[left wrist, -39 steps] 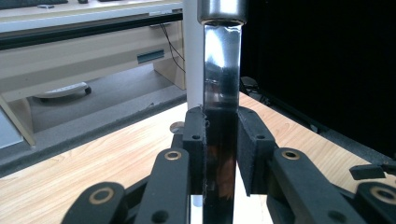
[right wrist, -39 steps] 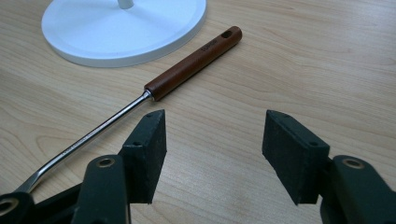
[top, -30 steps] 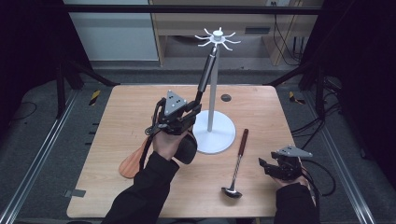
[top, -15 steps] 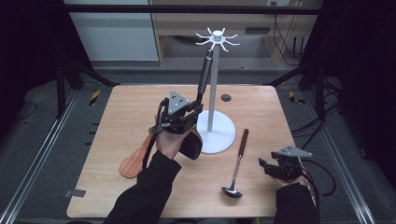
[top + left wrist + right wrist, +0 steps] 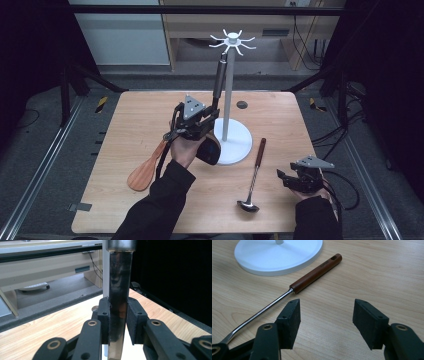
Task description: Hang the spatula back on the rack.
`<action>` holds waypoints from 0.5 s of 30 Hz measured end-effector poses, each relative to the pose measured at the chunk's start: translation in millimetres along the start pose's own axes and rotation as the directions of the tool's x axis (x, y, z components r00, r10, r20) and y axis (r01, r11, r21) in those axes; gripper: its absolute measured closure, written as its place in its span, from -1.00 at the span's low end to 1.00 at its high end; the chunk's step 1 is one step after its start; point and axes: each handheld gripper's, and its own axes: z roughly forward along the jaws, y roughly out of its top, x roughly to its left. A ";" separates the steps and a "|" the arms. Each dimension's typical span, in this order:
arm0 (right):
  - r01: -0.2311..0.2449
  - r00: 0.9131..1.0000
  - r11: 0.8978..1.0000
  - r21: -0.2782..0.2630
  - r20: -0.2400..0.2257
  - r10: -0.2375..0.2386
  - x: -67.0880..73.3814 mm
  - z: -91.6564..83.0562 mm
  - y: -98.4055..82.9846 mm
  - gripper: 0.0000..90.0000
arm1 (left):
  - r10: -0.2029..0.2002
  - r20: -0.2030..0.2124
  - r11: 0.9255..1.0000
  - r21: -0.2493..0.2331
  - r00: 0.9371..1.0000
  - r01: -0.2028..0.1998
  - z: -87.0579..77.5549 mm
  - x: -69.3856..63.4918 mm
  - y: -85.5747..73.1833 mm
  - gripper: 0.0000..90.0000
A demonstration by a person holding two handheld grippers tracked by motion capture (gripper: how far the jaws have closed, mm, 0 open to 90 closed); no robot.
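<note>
A white utensil stand [image 5: 239, 146] with a crown of hooks [image 5: 232, 42] rises at the middle of the table. My left gripper [image 5: 212, 114] is shut on the shiny shaft of a black utensil [image 5: 219, 80], held upright beside the stand's pole with the handle's end just under the hooks. The left gripper view has both pads pressed on that shaft [image 5: 117, 312]. Its black head [image 5: 212, 151] hangs below the hand. A steel ladle [image 5: 255, 172] with a brown handle lies right of the base. My right gripper [image 5: 286, 179] rests open on the table beside it, jaws apart [image 5: 327, 307] near the ladle [image 5: 315, 273].
A wooden spatula [image 5: 145, 170] lies on the table left of my left forearm. A small dark hole [image 5: 242, 105] sits behind the stand's base [image 5: 279, 255]. Black frame posts and cables surround the table.
My left hand has edged slightly right toward the stand with the black utensil, and more of the wooden spatula shows. The right gripper has stayed put.
</note>
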 end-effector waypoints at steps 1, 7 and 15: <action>-0.003 1.000 1.000 0.000 0.000 0.003 0.1 -0.1 0.0 -0.12 | 0.001 -0.001 1.000 0.001 1.000 -0.001 0.8 0.1 -0.1 0.65; 0.002 1.000 1.000 -0.001 0.002 -0.002 -0.3 0.3 0.0 -0.12 | 0.001 -0.008 1.000 0.001 1.000 -0.001 5.2 0.6 0.7 0.65; 0.004 1.000 1.000 0.001 0.004 -0.004 0.2 0.3 0.1 -0.13 | -0.014 0.000 1.000 -0.005 1.000 0.014 11.2 1.0 0.9 0.65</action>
